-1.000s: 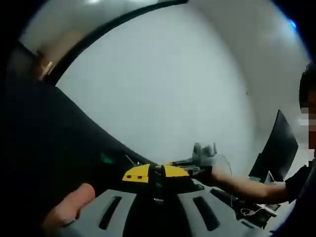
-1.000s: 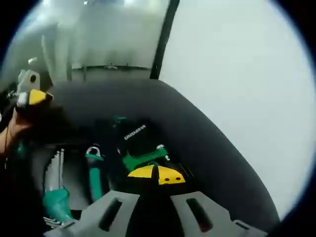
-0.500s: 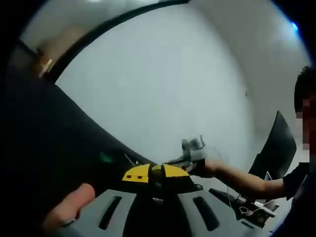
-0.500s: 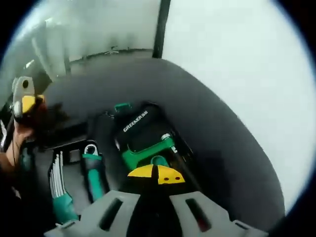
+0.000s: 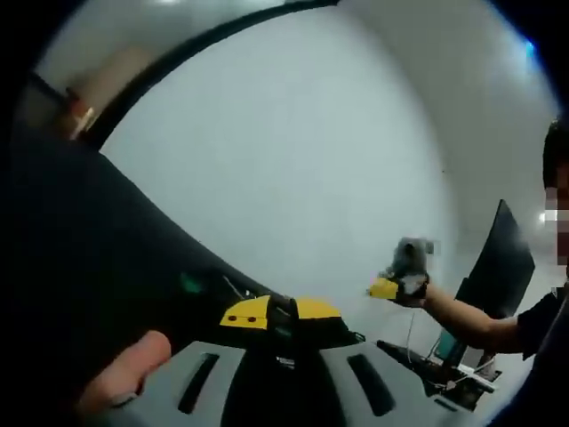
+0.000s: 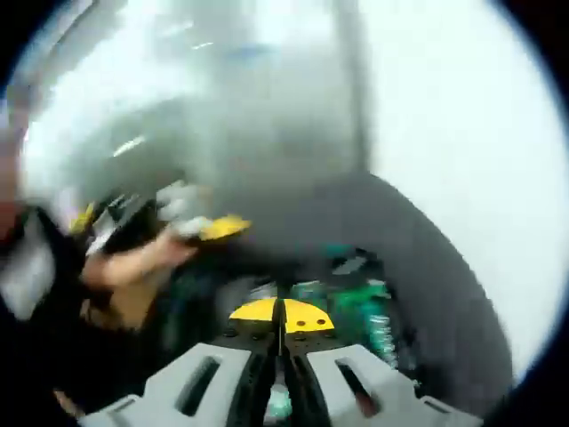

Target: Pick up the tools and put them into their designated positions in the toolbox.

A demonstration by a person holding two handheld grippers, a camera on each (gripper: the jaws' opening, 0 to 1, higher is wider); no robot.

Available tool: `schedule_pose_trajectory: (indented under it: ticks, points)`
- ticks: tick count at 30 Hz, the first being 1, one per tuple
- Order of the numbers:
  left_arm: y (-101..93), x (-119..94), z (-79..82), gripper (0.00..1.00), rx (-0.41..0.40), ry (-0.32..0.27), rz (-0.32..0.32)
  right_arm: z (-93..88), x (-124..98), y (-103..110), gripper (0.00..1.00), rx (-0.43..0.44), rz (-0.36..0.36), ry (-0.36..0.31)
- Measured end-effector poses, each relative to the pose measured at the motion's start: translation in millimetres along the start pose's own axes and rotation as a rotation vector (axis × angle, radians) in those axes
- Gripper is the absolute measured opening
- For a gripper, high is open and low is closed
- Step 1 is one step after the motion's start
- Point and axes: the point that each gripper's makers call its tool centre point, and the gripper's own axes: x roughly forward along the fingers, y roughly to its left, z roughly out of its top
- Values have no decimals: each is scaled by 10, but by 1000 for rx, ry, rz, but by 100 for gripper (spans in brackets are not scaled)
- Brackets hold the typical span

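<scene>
Up close, the right tool (image 6: 281, 313) has its yellow-tipped jaws pressed together on nothing, hanging over the toolbox (image 6: 418, 258), where blurred green tools (image 6: 360, 302) already sit; how many remain out is unclear. The left tool (image 5: 283, 311), jaws likewise together and bare, rests near the toolbox's dark wall. Beyond, the white surface (image 5: 293, 160) offers open room.

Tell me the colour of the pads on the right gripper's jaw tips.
Yellow, clearest in the right gripper view, on the right gripper.
</scene>
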Motion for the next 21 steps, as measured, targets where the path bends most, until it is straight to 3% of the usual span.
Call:
schedule_pose_trajectory:
  ticks: [2, 3, 6, 7, 13, 20, 21]
  points:
    - [13, 2, 43, 10, -10, -10, -6, -297, 96, 284, 6, -164, 47, 190]
    - [28, 9, 65, 10, -12, -14, -8, -495, 151, 340, 6, -257, 66, 316]
    - [40, 7, 69, 10, -9, -14, -3, -708, 265, 344, 5, -351, 61, 444]
    - [19, -4, 53, 10, -6, -15, -2, -707, 318, 292, 5, -384, 36, 452]
    - [122, 28, 88, 10, -16, -9, 11, -683, 421, 129, 1, -395, 24, 464]
    - [53, -3, 34, 10, -1, 3, 1, -860, 505, 82, 1, -387, 62, 548]
    - [51, -1, 32, 10, -2, 4, -2, -856, 499, 94, 1, -398, 112, 565]
